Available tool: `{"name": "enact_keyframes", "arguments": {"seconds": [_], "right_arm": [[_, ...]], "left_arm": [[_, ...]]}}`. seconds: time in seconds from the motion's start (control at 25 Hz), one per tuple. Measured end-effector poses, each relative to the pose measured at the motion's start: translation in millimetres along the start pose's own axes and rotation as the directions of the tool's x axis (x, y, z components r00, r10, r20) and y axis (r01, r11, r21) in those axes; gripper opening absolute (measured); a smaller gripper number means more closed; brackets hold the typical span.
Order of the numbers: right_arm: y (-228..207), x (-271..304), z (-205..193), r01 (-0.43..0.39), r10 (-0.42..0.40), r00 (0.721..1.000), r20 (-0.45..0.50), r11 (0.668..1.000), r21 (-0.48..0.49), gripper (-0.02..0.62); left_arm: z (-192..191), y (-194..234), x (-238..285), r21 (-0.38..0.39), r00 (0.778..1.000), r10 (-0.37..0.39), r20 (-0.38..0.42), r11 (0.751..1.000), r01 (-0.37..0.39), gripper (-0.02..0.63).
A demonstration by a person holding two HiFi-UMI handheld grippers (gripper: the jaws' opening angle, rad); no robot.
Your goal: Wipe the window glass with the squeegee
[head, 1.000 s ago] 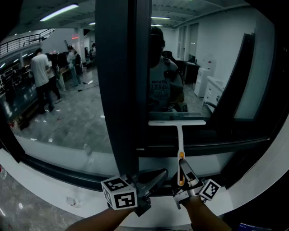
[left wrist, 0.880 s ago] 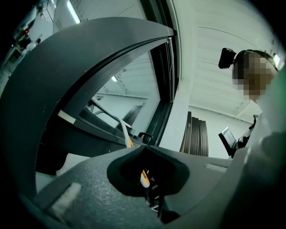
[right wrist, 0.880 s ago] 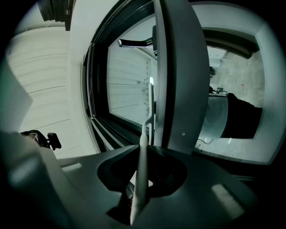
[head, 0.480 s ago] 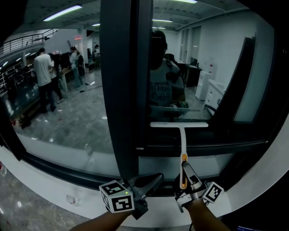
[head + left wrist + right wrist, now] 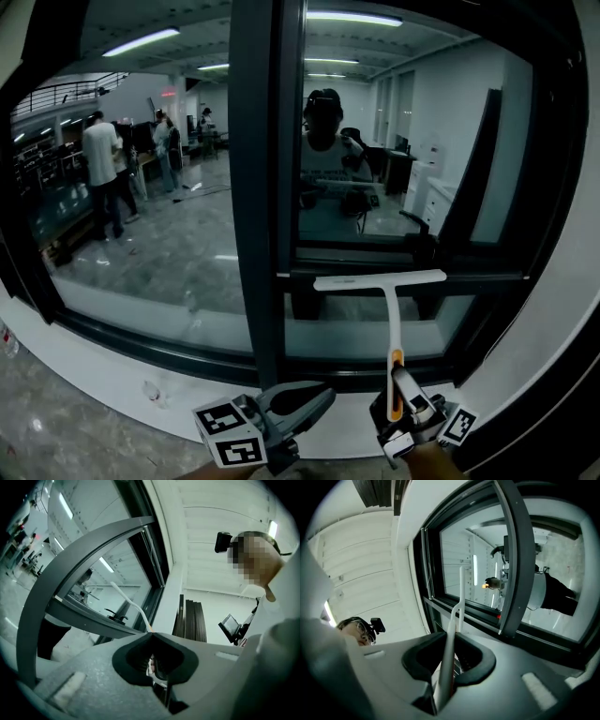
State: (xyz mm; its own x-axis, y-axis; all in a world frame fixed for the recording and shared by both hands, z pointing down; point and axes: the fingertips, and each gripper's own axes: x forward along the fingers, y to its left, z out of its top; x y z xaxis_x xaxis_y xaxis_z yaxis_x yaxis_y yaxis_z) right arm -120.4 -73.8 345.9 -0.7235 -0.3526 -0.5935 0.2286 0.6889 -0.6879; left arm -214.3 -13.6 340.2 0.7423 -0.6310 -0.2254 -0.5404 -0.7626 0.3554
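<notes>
The right gripper (image 5: 401,398) is clamped on the squeegee (image 5: 391,314), low on its handle (image 5: 448,658). The handle's long axis runs straight up from the jaws. The white blade (image 5: 380,279) crosses its top, lying level, left to right, above the gripper at the window glass (image 5: 375,187). Whether the blade presses the pane cannot be told, and the handle's butt is hidden inside the jaws. Just left of this gripper, the left gripper (image 5: 314,401) has its jaws pressed together on nothing
</notes>
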Motion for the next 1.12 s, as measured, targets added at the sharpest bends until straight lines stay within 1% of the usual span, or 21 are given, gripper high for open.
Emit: {"name": "enact_keyframes", "arguments": {"seconds": [0.12, 0.2, 0.36, 0.56, 0.8, 0.96, 1.12], "right_arm": [[40.4, -30.9, -16.1, -0.006, 0.006, 1.0, 0.001, 1.0, 0.004, 0.066], [64.1, -55.2, -26.0, -0.012, 0.012, 1.0, 0.005, 1.0, 0.01, 0.066], [103.8, -110.1, -44.1, -0.002, 0.002, 1.0, 0.002, 1.0, 0.015, 0.066], [159.3, -157.4, -54.2, -0.003, 0.003, 1.0, 0.02, 1.0, 0.014, 0.066], [203.2, -180.0, -59.4, -0.008, 0.008, 1.0, 0.016, 1.0, -0.007, 0.064], [220.8, -188.5, -62.5, -0.023, 0.023, 1.0, 0.014, 1.0, -0.019, 0.064], [228.3, -198.2, -64.9, -0.028, 0.028, 0.999, 0.025, 0.999, -0.017, 0.064]], "left_arm": [[-8.6, -52.3, -15.6, -0.008, 1.0, -0.021, 0.006, 1.0, 0.021, 0.0], [-22.5, -83.3, -24.5, -0.019, 1.0, -0.029, 0.006, 0.999, 0.029, 0.0], [-54.5, -140.1, -38.8, -0.046, 1.0, -0.026, 0.009, 0.999, 0.027, 0.0], [-71.9, -211.0, -49.8, -0.053, 1.0, -0.021, 0.001, 0.998, 0.021, 0.0], [-73.2, -259.3, -56.3, -0.051, 1.0, -0.001, 0.001, 0.999, 0.001, 0.0], [-75.0, -277.6, -59.1, -0.055, 1.0, 0.0, 0.007, 0.998, 0.0, 0.0], [-78.2, -289.6, -61.0, -0.047, 1.0, 0.002, 0.006, 0.999, -0.002, 0.0]]}}
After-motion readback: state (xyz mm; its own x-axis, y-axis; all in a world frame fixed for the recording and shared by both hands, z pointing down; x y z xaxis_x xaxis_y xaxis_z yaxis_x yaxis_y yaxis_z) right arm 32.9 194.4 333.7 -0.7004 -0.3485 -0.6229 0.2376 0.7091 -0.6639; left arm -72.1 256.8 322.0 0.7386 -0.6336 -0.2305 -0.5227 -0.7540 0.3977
